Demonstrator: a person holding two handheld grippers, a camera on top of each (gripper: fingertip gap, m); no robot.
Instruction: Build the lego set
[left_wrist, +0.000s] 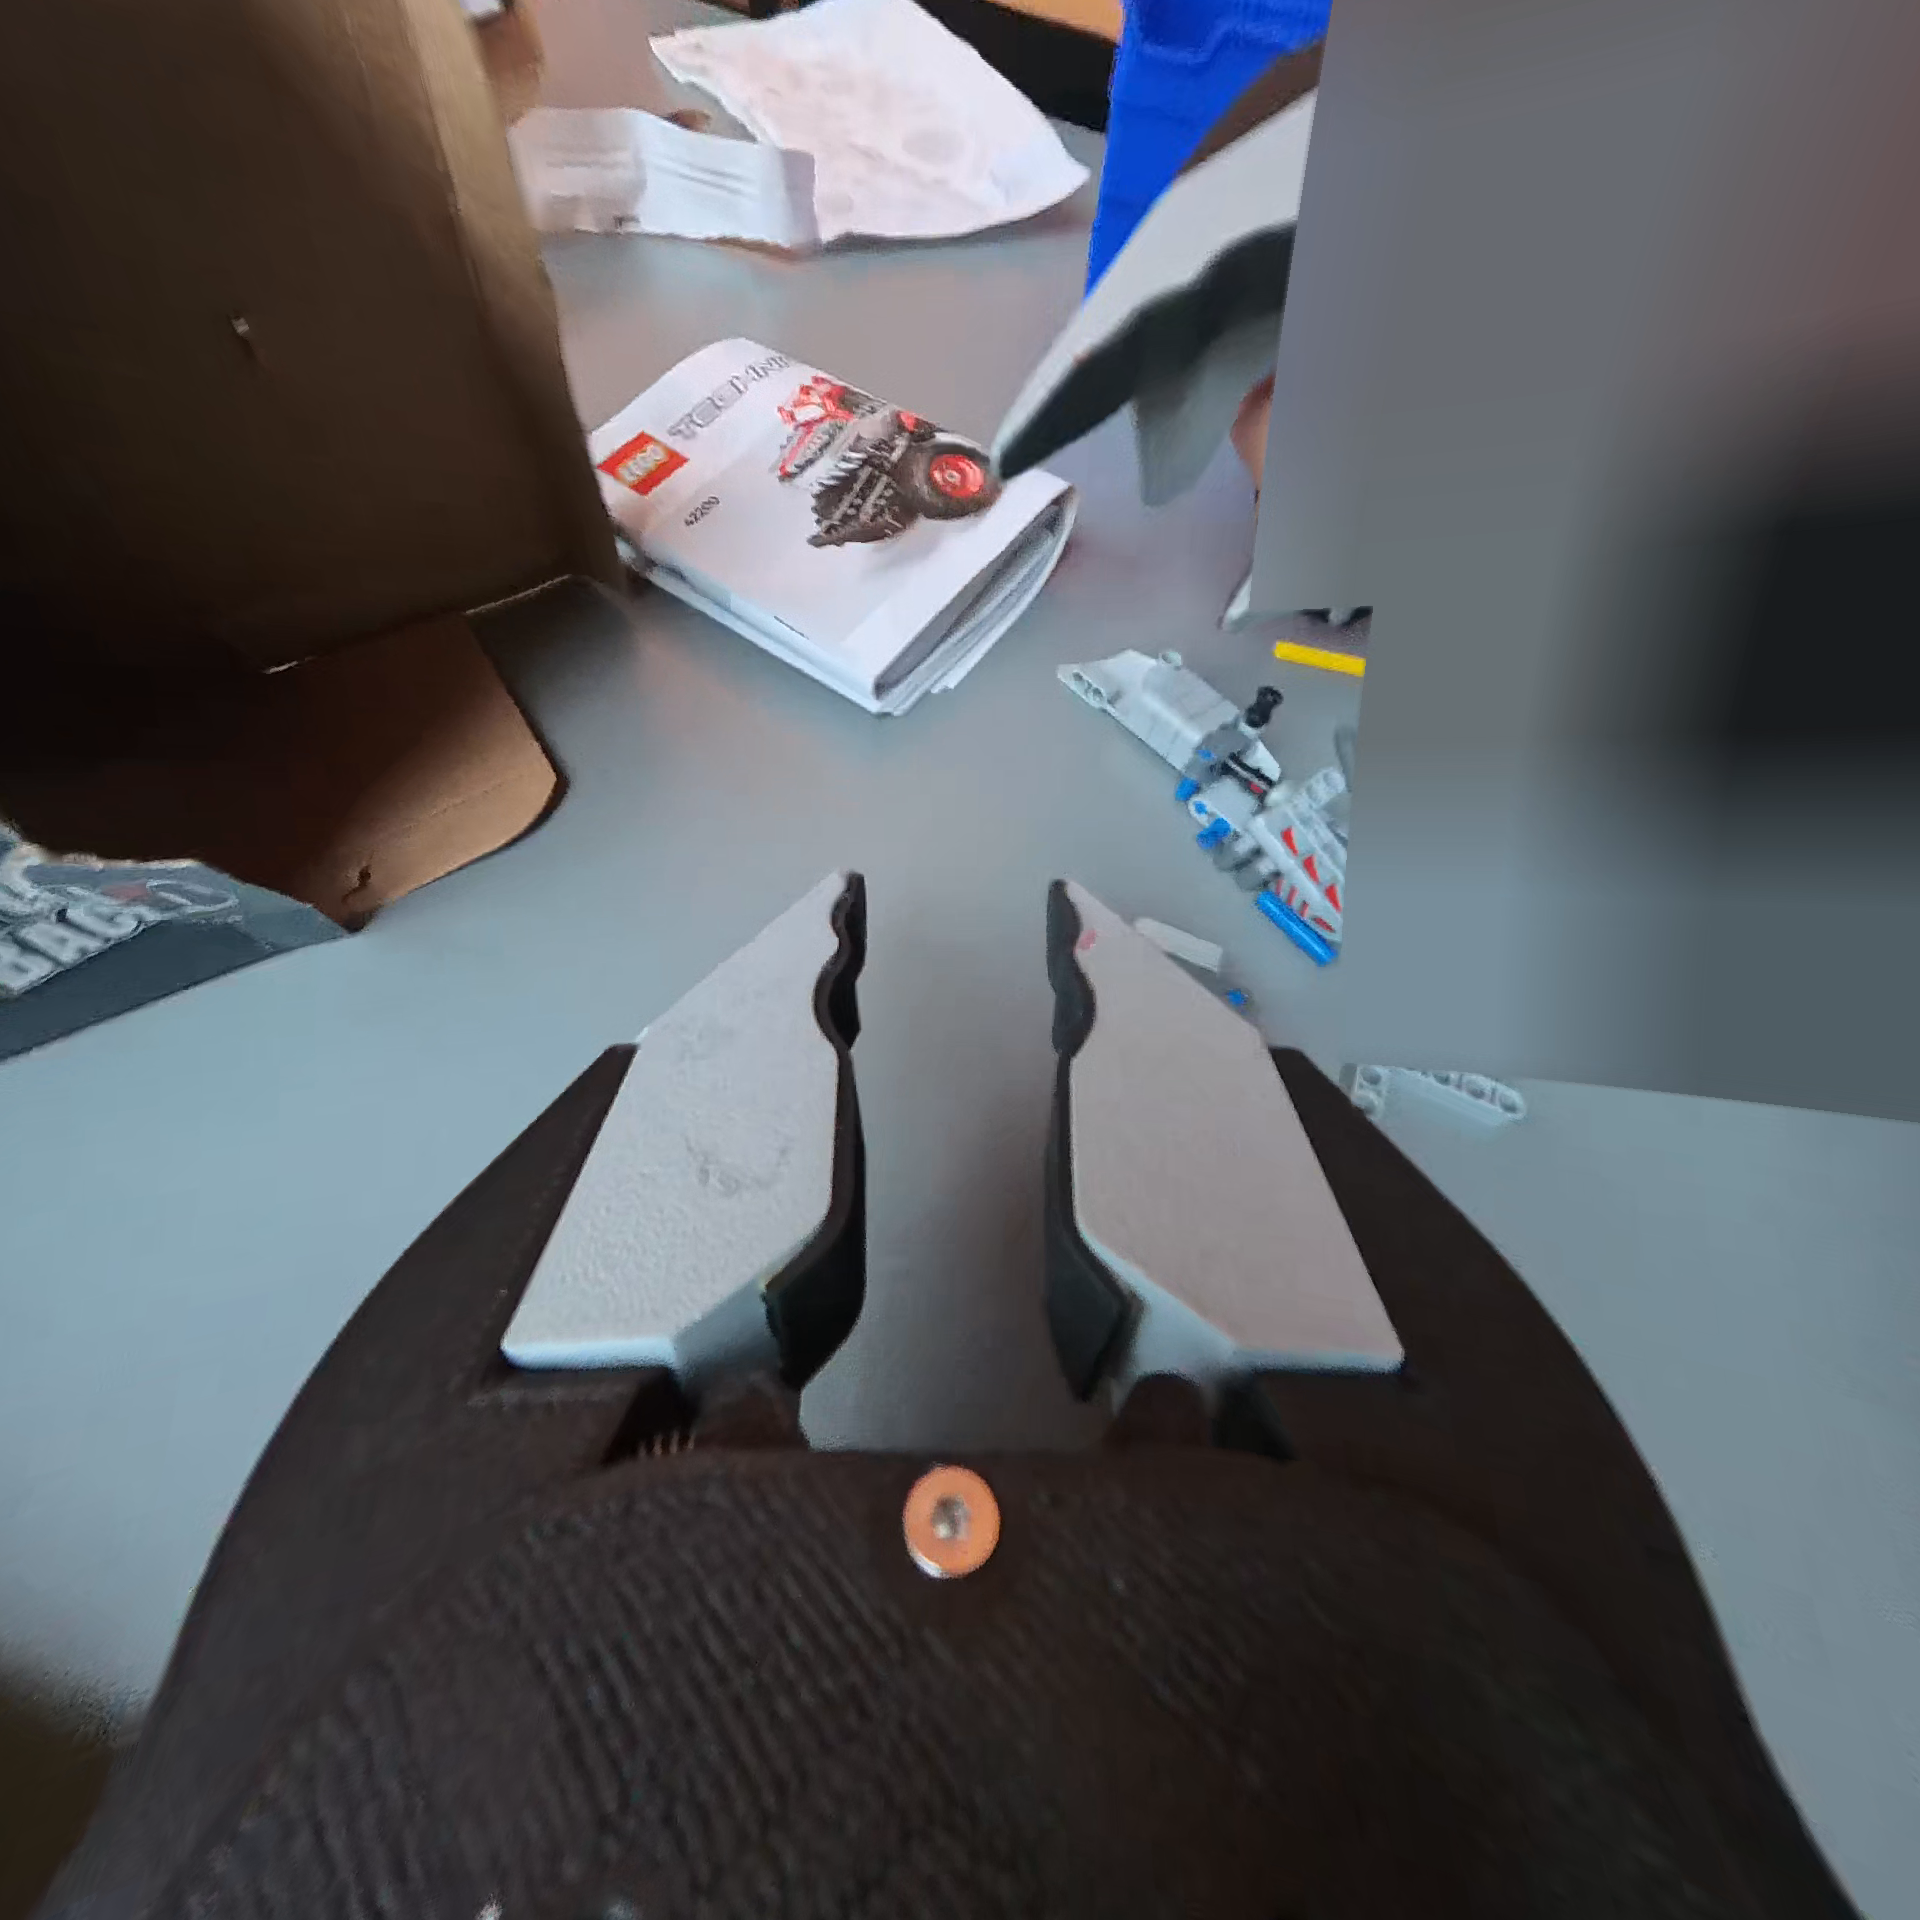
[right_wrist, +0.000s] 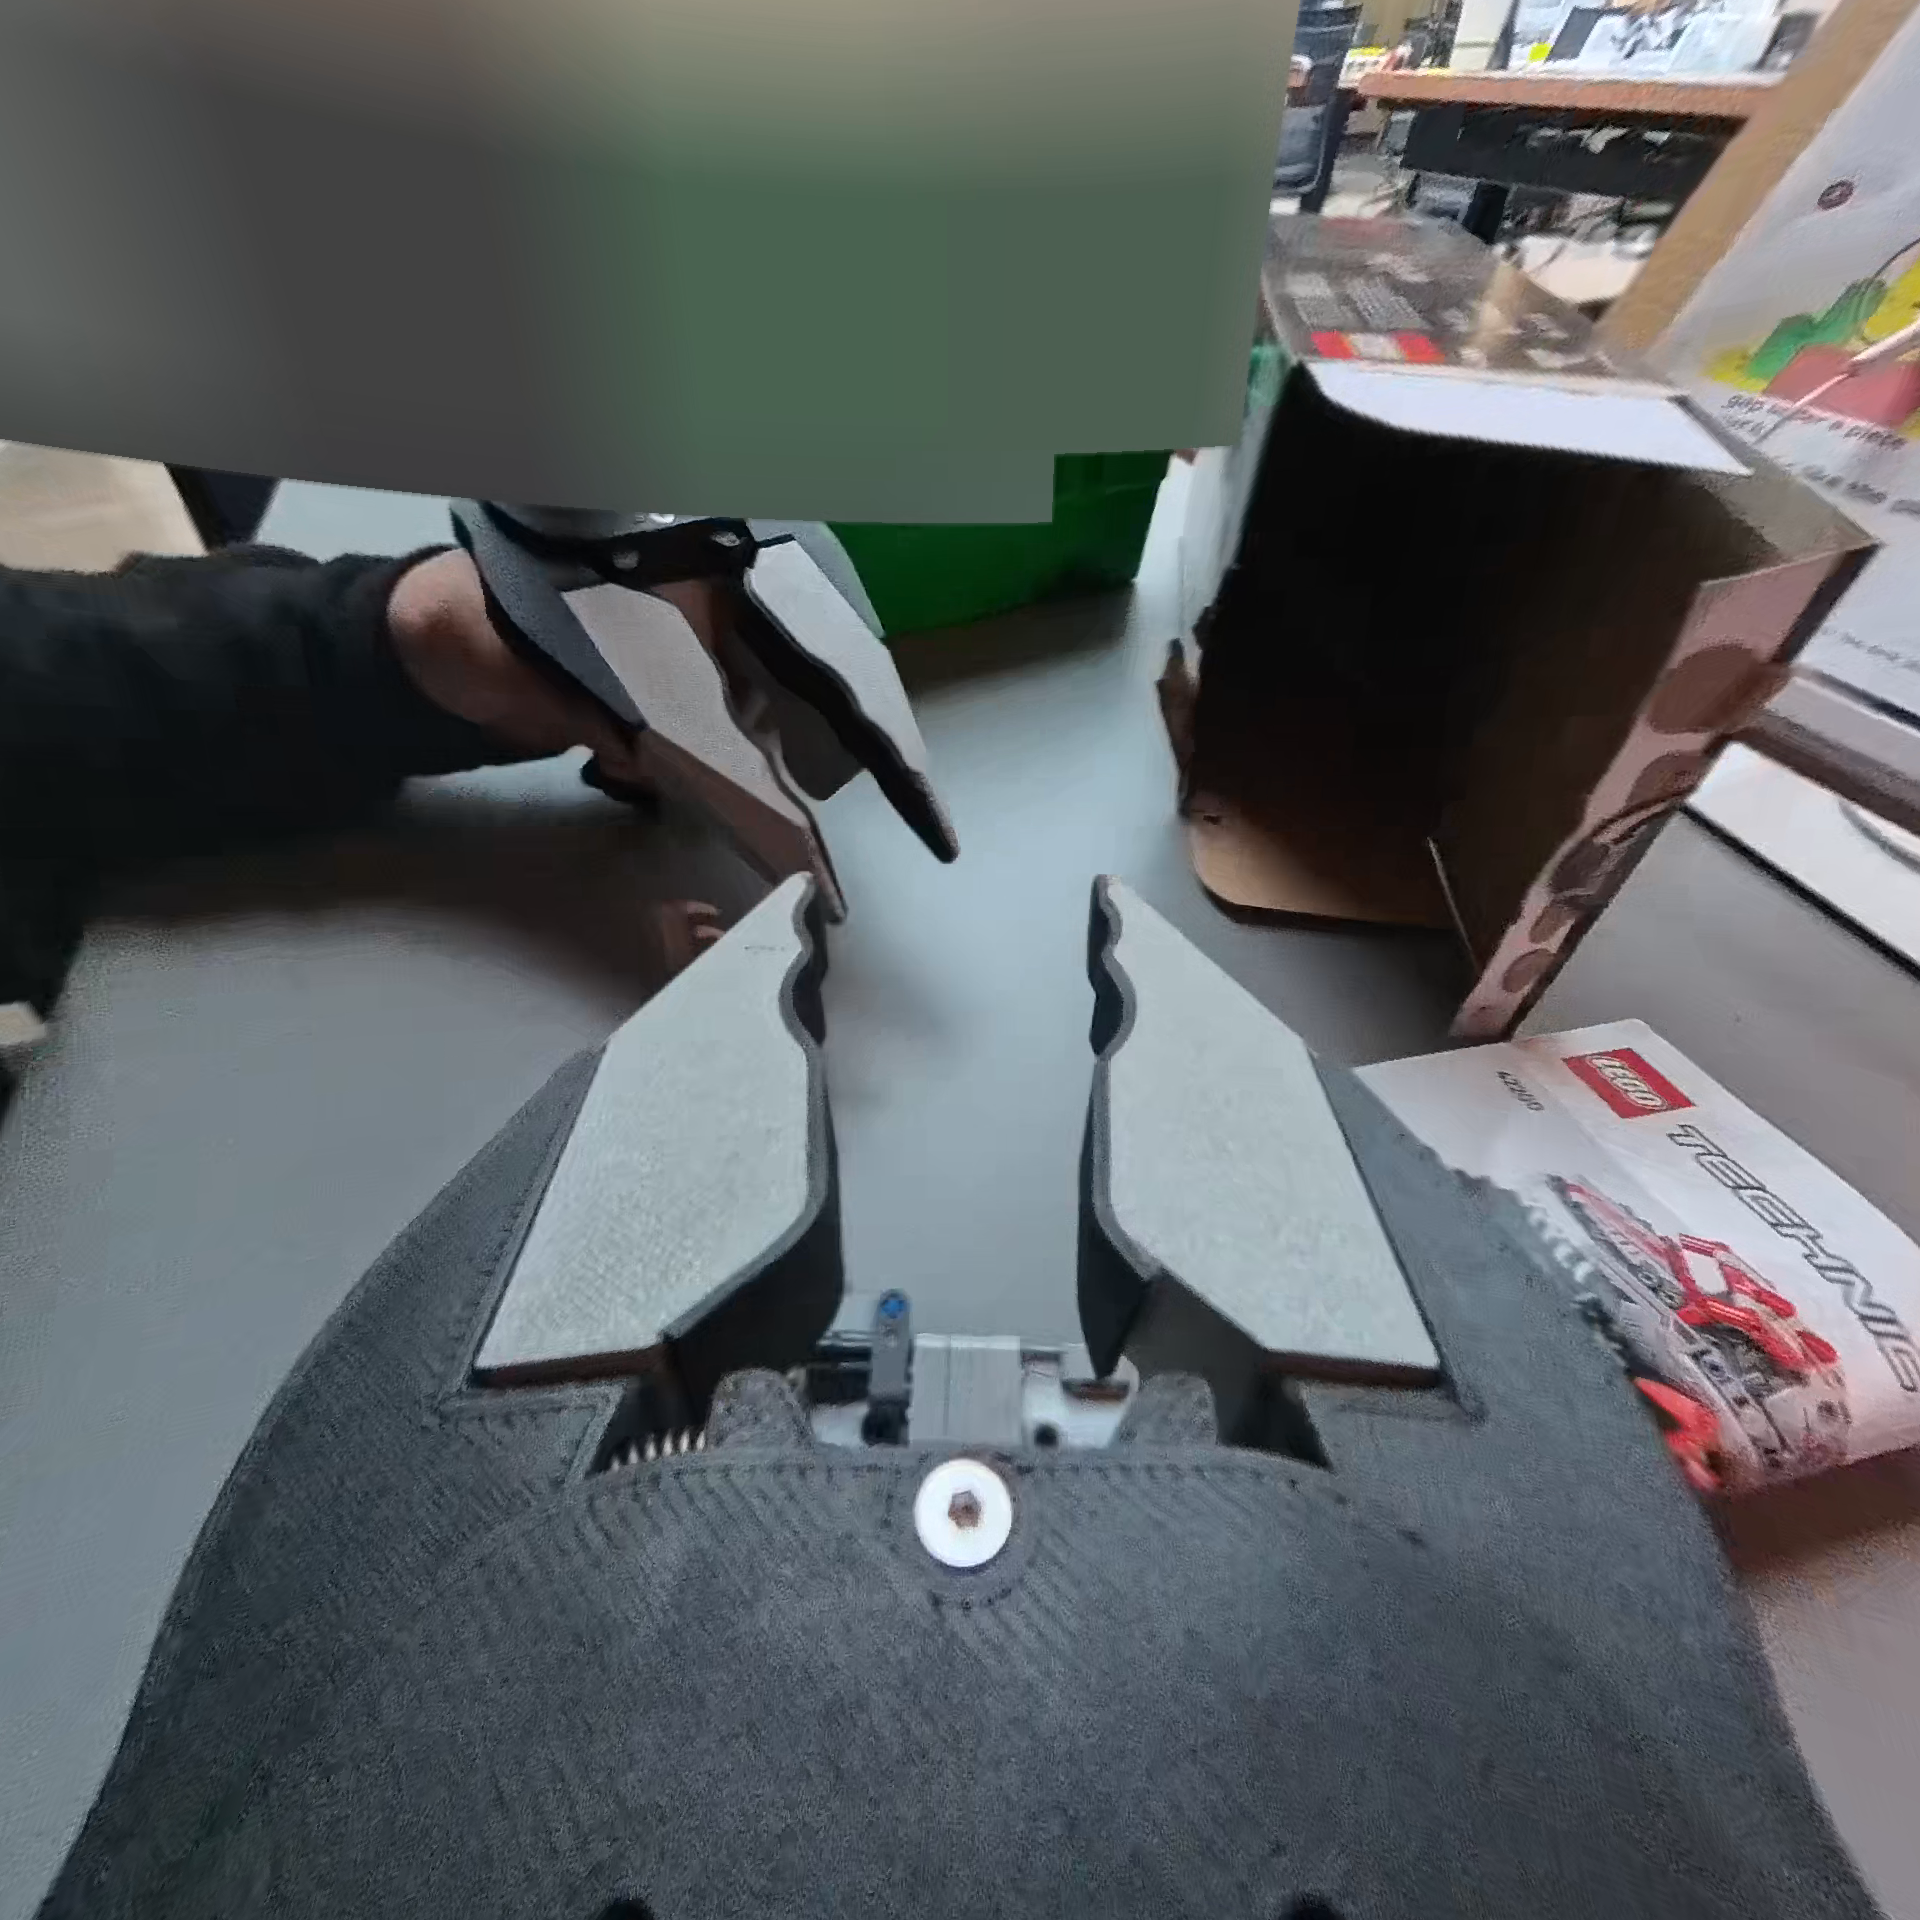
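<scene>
Grey table (right_wrist: 987, 727) bears an open, dark-hollowed cardboard box (right_wrist: 1455, 675).

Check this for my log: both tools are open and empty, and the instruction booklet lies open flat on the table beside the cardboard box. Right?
Not quite. The booklet is closed, cover up, as the left wrist view shows. The rest holds: left tool and right tool are open and empty, and the booklet lies on the table beside the box.
</scene>
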